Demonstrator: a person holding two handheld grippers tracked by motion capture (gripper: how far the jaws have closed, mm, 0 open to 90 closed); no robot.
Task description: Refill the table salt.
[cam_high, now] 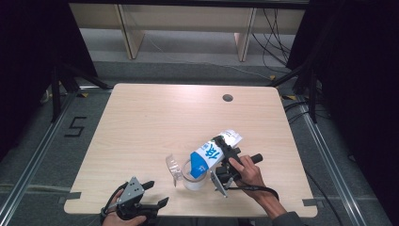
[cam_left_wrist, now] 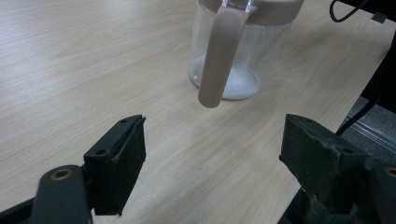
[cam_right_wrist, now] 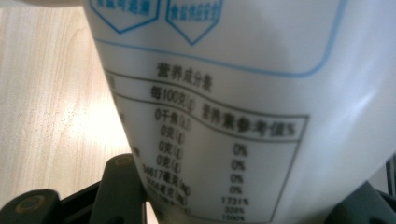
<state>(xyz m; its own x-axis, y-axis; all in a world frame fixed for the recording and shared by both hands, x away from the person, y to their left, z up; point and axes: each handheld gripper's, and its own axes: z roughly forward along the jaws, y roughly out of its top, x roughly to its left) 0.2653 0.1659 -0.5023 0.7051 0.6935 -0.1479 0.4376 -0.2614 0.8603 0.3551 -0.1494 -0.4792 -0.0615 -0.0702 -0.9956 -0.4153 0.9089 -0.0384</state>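
The wooden table (cam_high: pixel 141 132) carries everything, its pale grain smooth and matte, with a small round dark hole (cam_high: pixel 227 98) on the far side from both grippers. In the left gripper view its near corner is cut off at the right, where dark floor and cables begin.

The white and blue bag (cam_high: pixel 210 155) is next in size: a soft plastic pouch, glossy, printed with blue characters. It sits between the jaws of the right gripper (cam_high: pixel 225 162), which are clamped on it at about half spread, and it tilts down toward the jug. In the right gripper view the bag (cam_right_wrist: pixel 233 107) is so close that its top and sides are cut off; a printed table of figures shows, blurred and hard to read, and the jaw tips are hidden behind it.

The clear plastic jug (cam_high: pixel 188 174) stands just below the bag's lower end, touching or nearly so; whether anything flows I cannot tell. In the left gripper view the jug (cam_left_wrist: pixel 252 60) has a pinkish-brown rim and a long handle, white grains lie on its bottom, and its top is cut off.

The left gripper (cam_high: pixel 153 194) rests near the table's front edge, apart from the jug, its jaws spread wide with only bare wood between them.
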